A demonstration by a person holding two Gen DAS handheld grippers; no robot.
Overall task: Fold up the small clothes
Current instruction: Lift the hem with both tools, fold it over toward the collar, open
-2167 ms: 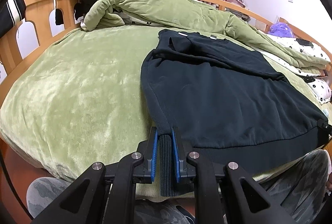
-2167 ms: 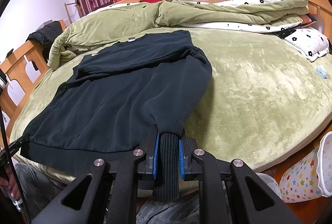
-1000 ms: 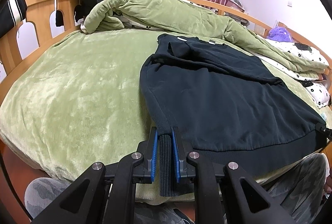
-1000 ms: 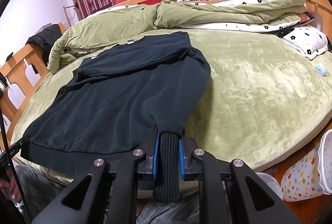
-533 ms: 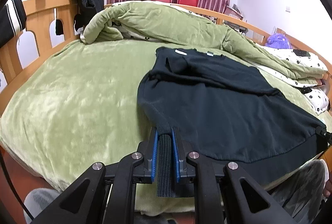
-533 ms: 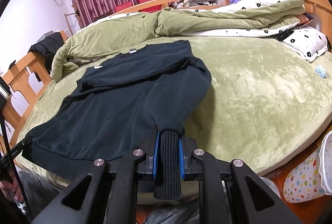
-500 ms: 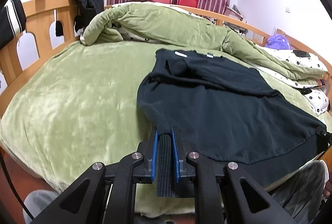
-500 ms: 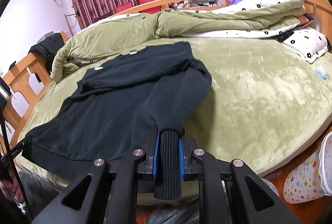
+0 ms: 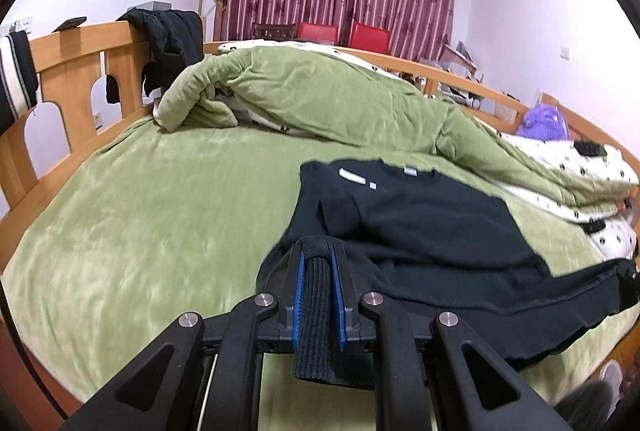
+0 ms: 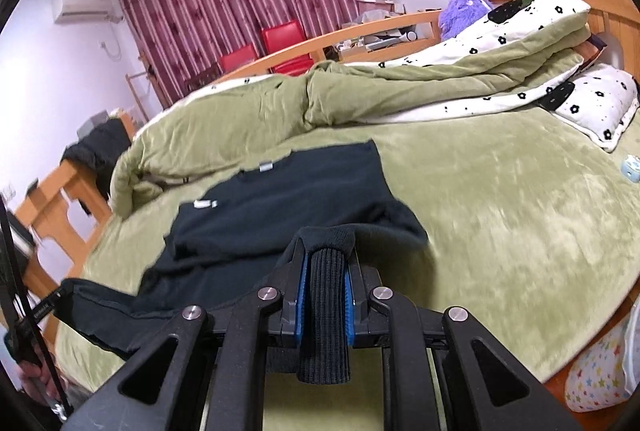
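Observation:
A dark navy sweatshirt (image 9: 424,227) lies on the green bed cover (image 9: 160,231), its neck toward the far side. My left gripper (image 9: 318,259) is shut on the ribbed hem at the sweatshirt's left corner and holds it lifted above the bed. My right gripper (image 10: 326,259) is shut on the ribbed hem at the right corner, also lifted. In the right wrist view the sweatshirt (image 10: 288,195) bunches between hem and chest. The hem stretches between both grippers.
A rumpled green duvet (image 9: 320,99) lies along the far side of the bed. A wooden bed rail (image 9: 80,71) stands at the left with dark clothes hung on it. A flowered pillow (image 10: 596,111) lies at the right. A star-patterned bin (image 10: 600,375) stands beside the bed.
Both grippers have risen and moved forward toward the neck, carrying the hem corners. The lower half of the sweatshirt has lifted off the bed and bunched up.

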